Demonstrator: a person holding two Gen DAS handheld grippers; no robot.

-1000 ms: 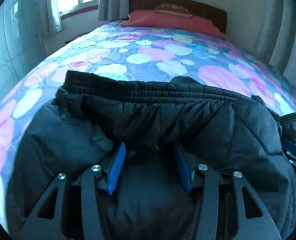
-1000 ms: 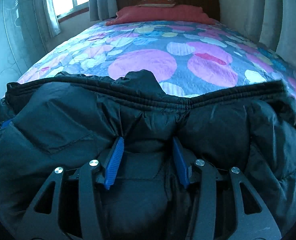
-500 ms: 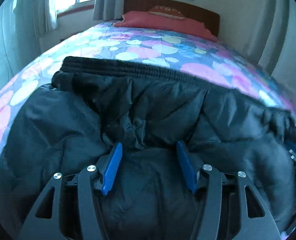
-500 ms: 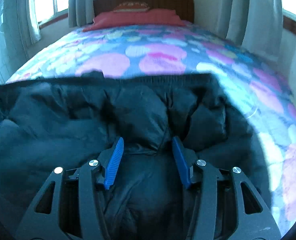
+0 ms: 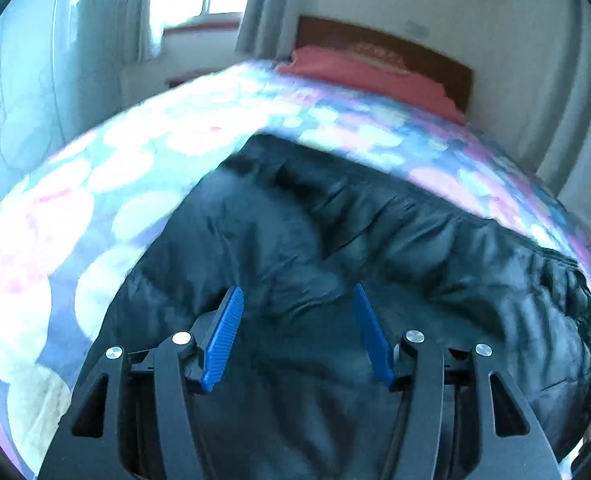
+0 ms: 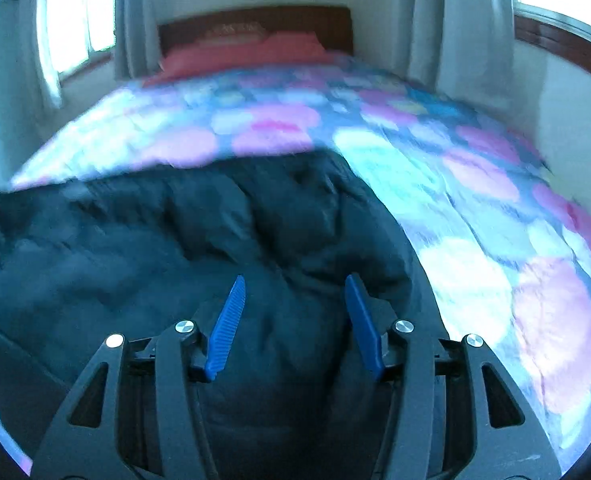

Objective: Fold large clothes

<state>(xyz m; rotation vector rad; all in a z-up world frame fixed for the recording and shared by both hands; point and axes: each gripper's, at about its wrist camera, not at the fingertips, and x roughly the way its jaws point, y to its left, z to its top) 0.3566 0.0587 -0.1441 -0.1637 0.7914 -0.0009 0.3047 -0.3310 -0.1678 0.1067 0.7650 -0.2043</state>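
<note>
Bed with the pink-and-blue floral quilt [image 5: 55, 216] has the puffy black padded jacket [image 5: 335, 240] lying across its foot end. Left claw [image 5: 297, 336] and right claw [image 6: 293, 324] both hang spread wide over the jacket, gripping nothing.

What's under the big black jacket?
The black jacket lies on the flowery bedspread, which shows all around it. Whatever sits directly beneath the jacket is covered, so I cannot tell.
</note>
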